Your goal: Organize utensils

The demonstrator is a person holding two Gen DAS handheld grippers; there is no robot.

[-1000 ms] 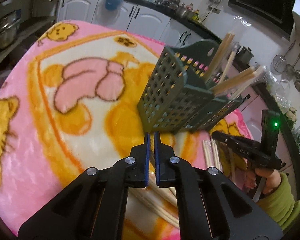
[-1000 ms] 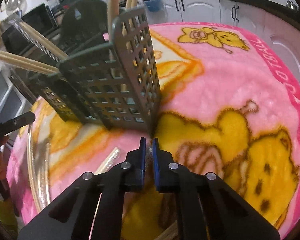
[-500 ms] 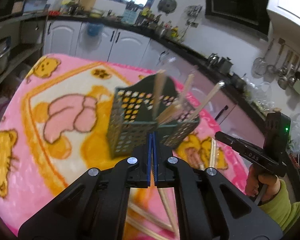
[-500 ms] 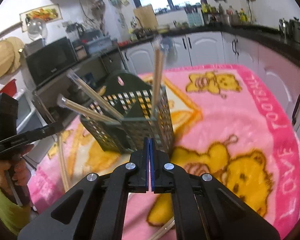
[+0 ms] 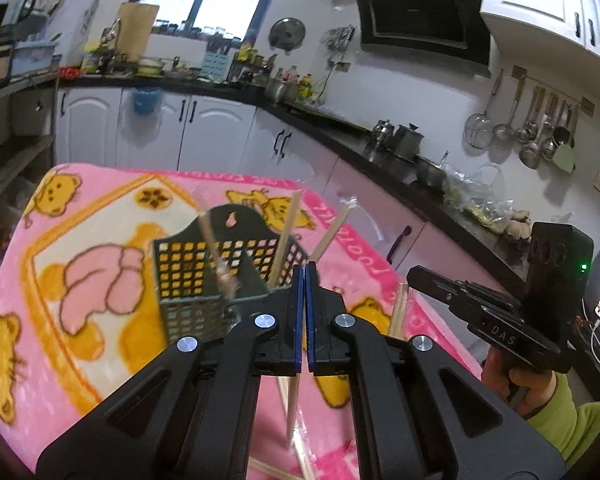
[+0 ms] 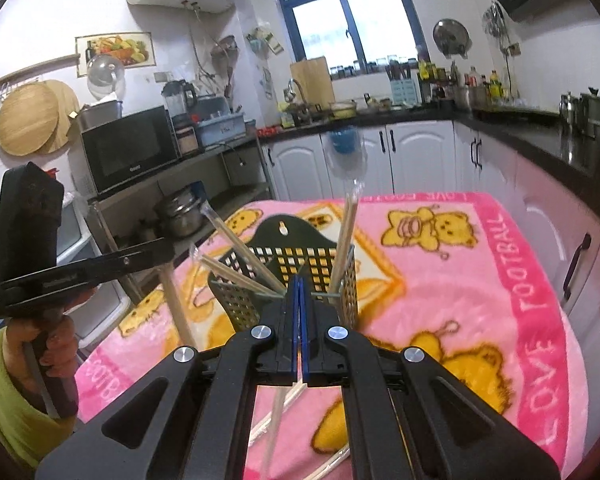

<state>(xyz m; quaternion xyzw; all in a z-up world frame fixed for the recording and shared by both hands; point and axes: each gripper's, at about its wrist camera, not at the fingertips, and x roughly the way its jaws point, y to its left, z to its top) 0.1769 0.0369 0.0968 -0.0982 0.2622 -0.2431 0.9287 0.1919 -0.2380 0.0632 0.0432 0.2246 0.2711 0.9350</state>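
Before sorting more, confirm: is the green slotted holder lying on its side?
No. The green slotted holder stands upright on the pink blanket, chopsticks poking up from it.

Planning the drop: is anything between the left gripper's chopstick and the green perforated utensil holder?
Nothing visible. The left gripper, shut on the chopstick, faces the holder directly; only leaning chopsticks inside crowd its open top.

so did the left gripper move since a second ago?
Yes. The left gripper has come up and back: the green basket sits lower and smaller in its view, and the window and counter behind now show.
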